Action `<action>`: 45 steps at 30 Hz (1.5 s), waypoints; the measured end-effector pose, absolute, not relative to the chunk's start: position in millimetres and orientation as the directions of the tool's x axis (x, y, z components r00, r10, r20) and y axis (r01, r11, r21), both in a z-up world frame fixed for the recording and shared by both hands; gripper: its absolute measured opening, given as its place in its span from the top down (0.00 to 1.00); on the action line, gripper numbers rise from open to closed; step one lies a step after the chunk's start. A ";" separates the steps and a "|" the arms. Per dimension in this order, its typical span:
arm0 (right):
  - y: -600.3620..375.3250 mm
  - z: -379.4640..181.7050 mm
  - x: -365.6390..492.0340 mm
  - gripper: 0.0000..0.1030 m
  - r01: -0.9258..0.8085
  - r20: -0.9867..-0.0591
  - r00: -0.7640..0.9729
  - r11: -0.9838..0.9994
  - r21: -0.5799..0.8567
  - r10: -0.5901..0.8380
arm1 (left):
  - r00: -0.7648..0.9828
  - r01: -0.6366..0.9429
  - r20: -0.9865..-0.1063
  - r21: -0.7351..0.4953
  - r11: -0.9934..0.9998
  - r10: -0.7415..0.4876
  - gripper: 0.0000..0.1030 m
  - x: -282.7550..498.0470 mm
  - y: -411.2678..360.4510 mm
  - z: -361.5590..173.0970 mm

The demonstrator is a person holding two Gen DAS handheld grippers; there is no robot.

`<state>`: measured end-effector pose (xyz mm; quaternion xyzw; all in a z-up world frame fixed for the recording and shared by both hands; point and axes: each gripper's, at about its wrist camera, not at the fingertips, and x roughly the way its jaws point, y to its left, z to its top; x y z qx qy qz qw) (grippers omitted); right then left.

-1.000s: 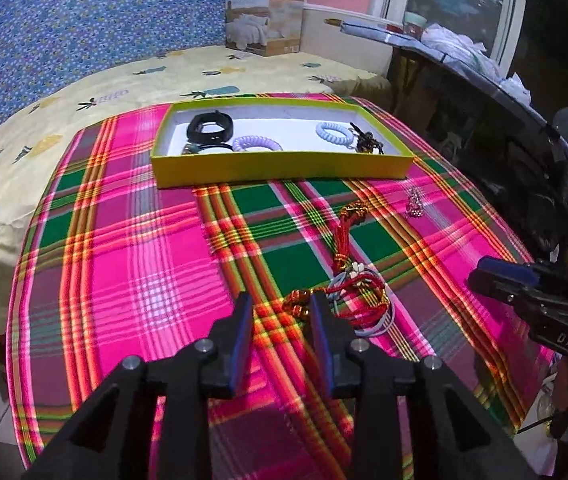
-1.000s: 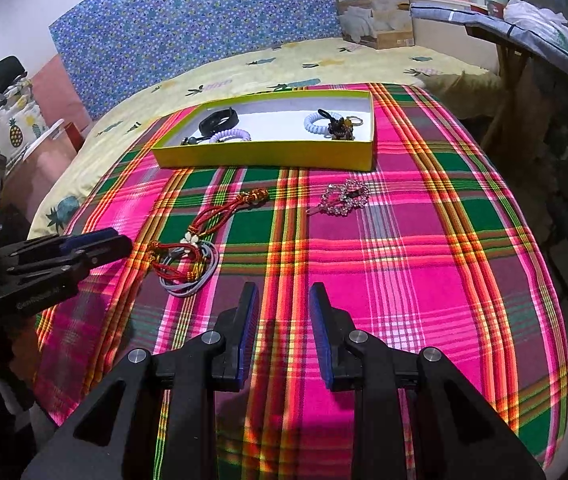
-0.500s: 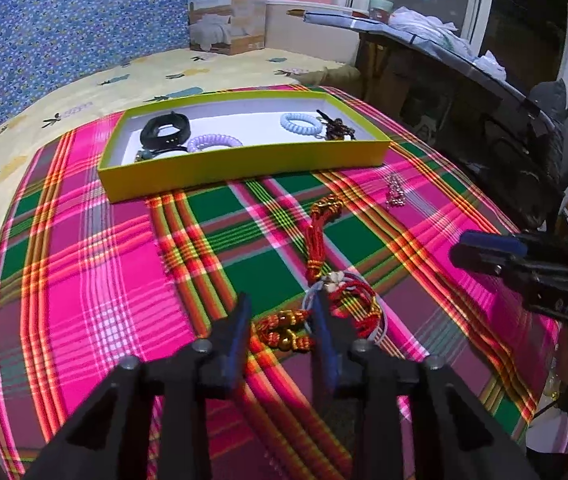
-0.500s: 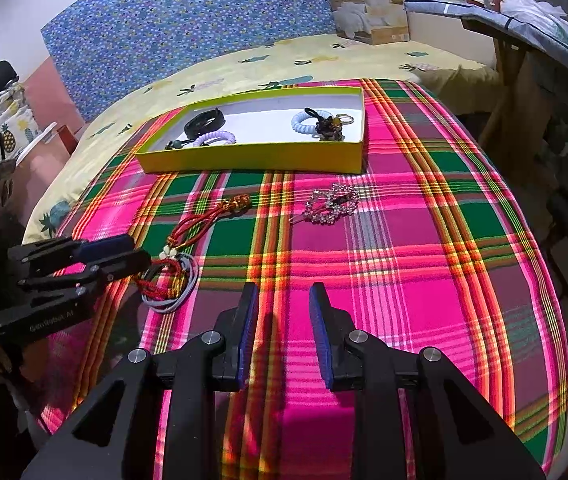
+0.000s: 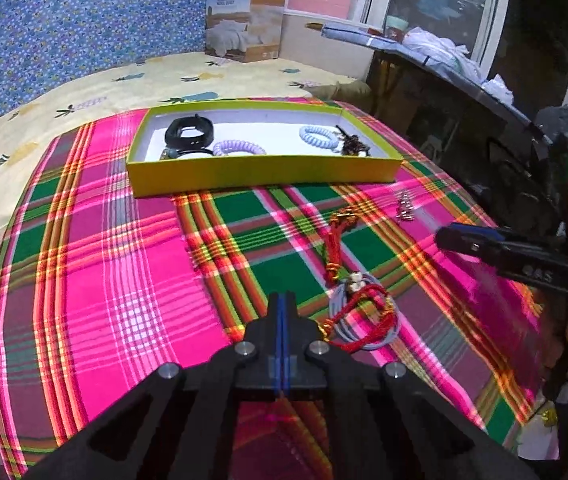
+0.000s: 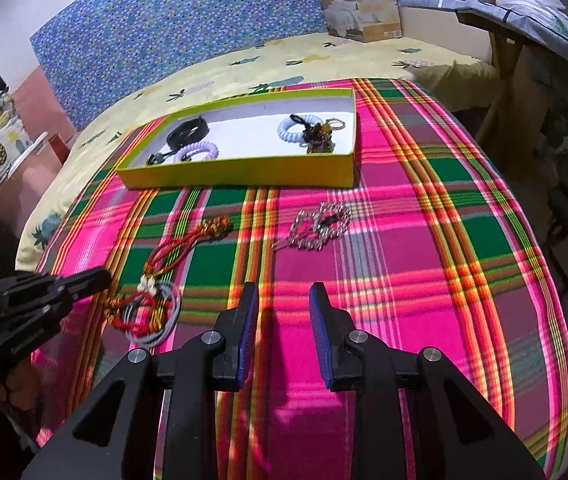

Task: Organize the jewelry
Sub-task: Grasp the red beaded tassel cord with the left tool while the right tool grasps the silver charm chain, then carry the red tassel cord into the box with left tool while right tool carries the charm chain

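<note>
A red and gold cord bracelet tangled with pale blue rings (image 5: 358, 312) lies on the plaid cloth; it also shows in the right wrist view (image 6: 149, 304). My left gripper (image 5: 282, 300) is shut just left of that tangle; whether a strand is pinched is hidden. It appears at the left of the right wrist view (image 6: 95, 278). My right gripper (image 6: 284, 292) is open and empty above the cloth. A silver chain (image 6: 318, 226) lies ahead of it. The yellow box (image 5: 259, 172) holds a black band (image 5: 188, 134), a lilac coil (image 5: 239, 148), a blue coil (image 5: 318, 136) and a dark charm (image 5: 354, 146).
The plaid cloth (image 5: 103, 280) covers a bed with a yellow pineapple sheet (image 5: 83, 96). A cardboard box (image 5: 245, 22) stands at the back. A dark table with clothes (image 5: 444, 64) is at the right. My right gripper shows in the left wrist view (image 5: 448, 236).
My left gripper has closed from open to shut beside the red cord tangle and moved forward over the cloth. My right gripper stays open and has edged forward.
</note>
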<state>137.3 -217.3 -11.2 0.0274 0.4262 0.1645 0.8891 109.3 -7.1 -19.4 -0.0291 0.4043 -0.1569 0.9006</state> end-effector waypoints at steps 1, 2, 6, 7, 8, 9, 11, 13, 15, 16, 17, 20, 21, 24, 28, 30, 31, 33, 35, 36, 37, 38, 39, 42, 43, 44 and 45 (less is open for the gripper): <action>-218.0 -10.0 140.0 0.74 -0.265 -0.747 0.585 0.945 0.190 0.314 | 0.619 0.268 -0.718 -0.187 0.945 -0.318 1.00 108.6 -6.7 -18.4; -218.6 -9.6 141.5 0.73 -0.263 -0.746 0.587 0.946 0.191 0.314 | 0.617 0.283 -0.717 -0.180 0.942 -0.323 0.99 107.3 -7.8 -17.4; -218.8 -5.8 151.2 0.59 -0.258 -0.738 0.595 0.945 0.201 0.319 | 0.612 0.339 -0.717 -0.142 0.930 -0.332 0.67 102.2 -14.1 -14.6; -218.2 -5.4 153.7 0.59 -0.259 -0.738 0.595 0.945 0.201 0.320 | 0.612 0.349 -0.717 -0.132 0.928 -0.333 0.64 100.8 -15.6 -14.3; -217.7 -5.6 157.0 0.59 -0.261 -0.739 0.592 0.944 0.203 0.322 | 0.610 0.359 -0.718 -0.125 0.925 -0.334 0.63 99.4 -16.7 -14.3; -217.1 -6.1 160.8 0.59 -0.260 -0.742 0.588 0.944 0.204 0.323 | 0.607 0.372 -0.720 -0.118 0.921 -0.338 0.63 97.8 -17.8 -14.7; -215.4 -8.4 169.4 0.59 -0.258 -0.747 0.579 0.943 0.210 0.325 | 0.602 0.391 -0.724 -0.103 0.915 -0.338 0.60 95.1 -20.0 -15.1; -214.1 -11.4 177.0 0.59 -0.247 -0.755 0.572 0.945 0.213 0.320 | 0.598 0.409 -0.726 -0.088 0.908 -0.339 0.58 93.8 -22.1 -16.4; -213.0 -13.7 184.6 0.59 -0.236 -0.760 0.570 0.948 0.215 0.314 | 0.591 0.426 -0.732 -0.074 0.902 -0.339 0.57 93.3 -25.7 -18.0; -211.8 -15.3 187.9 0.59 -0.228 -0.764 0.569 0.951 0.209 0.304 | 0.588 0.433 -0.735 -0.068 0.899 -0.339 0.57 93.0 -27.6 -18.8; -210.6 -17.5 191.8 0.59 -0.220 -0.771 0.567 0.955 0.198 0.290 | 0.580 0.443 -0.741 -0.063 0.894 -0.339 0.57 93.8 -30.0 -20.4; -208.4 -24.4 200.2 0.59 -0.194 -0.794 0.559 0.968 0.156 0.240 | 0.559 0.463 -0.758 -0.051 0.885 -0.336 0.57 94.8 -35.7 -24.3; -208.8 -24.5 200.4 0.59 -0.199 -0.791 0.563 0.968 0.154 0.242 | 0.556 0.470 -0.760 -0.046 0.882 -0.336 0.57 94.5 -37.4 -24.7; -212.9 -25.4 199.2 0.64 -0.196 -0.794 0.563 0.970 0.143 0.231 | 0.561 0.477 -0.764 -0.016 0.879 -0.318 0.57 93.8 -42.6 -25.3; -221.7 -25.9 196.3 0.77 -0.193 -0.795 0.560 0.970 0.146 0.231 | 0.557 0.489 -0.765 -0.012 0.872 -0.323 0.60 92.2 -46.4 -25.0; -225.9 -25.7 193.6 0.77 -0.192 -0.795 0.560 0.970 0.147 0.231 | 0.554 0.495 -0.764 -0.016 0.869 -0.330 0.74 91.4 -47.3 -24.3; -228.0 -25.9 191.6 0.77 -0.192 -0.795 0.561 0.970 0.148 0.232 | 0.554 0.493 -0.764 -0.019 0.870 -0.330 0.75 91.3 -47.4 -24.4; -231.7 -25.9 186.6 0.77 -0.193 -0.792 0.562 0.969 0.153 0.237 | 0.559 0.488 -0.760 -0.022 0.873 -0.332 0.79 90.0 -46.9 -23.5; -234.2 -25.5 182.1 0.77 -0.194 -0.791 0.563 0.969 0.154 0.239 | 0.564 0.484 -0.754 -0.029 0.874 -0.337 0.80 88.0 -46.4 -22.1; -235.2 -25.3 180.1 0.77 -0.195 -0.790 0.563 0.968 0.158 0.242 | 0.564 0.484 -0.753 -0.032 0.875 -0.339 0.81 87.1 -46.5 -21.9; -236.7 -25.1 177.3 0.77 -0.196 -0.789 0.563 0.967 0.161 0.246 | 0.566 0.483 -0.751 -0.034 0.875 -0.341 0.81 85.4 -46.6 -21.4; -238.3 -24.9 174.1 0.77 -0.197 -0.788 0.563 0.966 0.165 0.249 | 0.569 0.481 -0.748 -0.033 0.876 -0.341 0.81 83.9 -46.8 -21.0; -239.5 -24.4 171.7 0.77 -0.198 -0.787 0.564 0.966 0.167 0.252 | 0.573 0.478 -0.745 -0.034 0.878 -0.341 0.82 82.2 -46.7 -20.1; -244.5 -23.2 162.4 0.77 -0.199 -0.780 0.566 0.963 0.182 0.265 | 0.587 0.462 -0.734 -0.043 0.886 -0.341 0.82 78.8 -44.3 -17.3; -246.1 -22.8 158.1 0.77 -0.201 -0.777 0.569 0.961 0.188 0.271 | 0.591 0.454 -0.731 -0.048 0.890 -0.341 0.82 77.2 -43.0 -16.3; -247.2 -22.2 153.6 0.77 -0.205 -0.773 0.571 0.960 0.192 0.277 | 0.595 0.447 -0.728 -0.051 0.893 -0.339 0.82 75.5 -41.9 -15.5; -247.4 -21.5 151.1 0.77 -0.207 -0.770 0.573 0.959 0.194 0.280 | 0.600 0.440 -0.726 -0.053 0.896 -0.337 0.82 74.1 -40.8 -14.7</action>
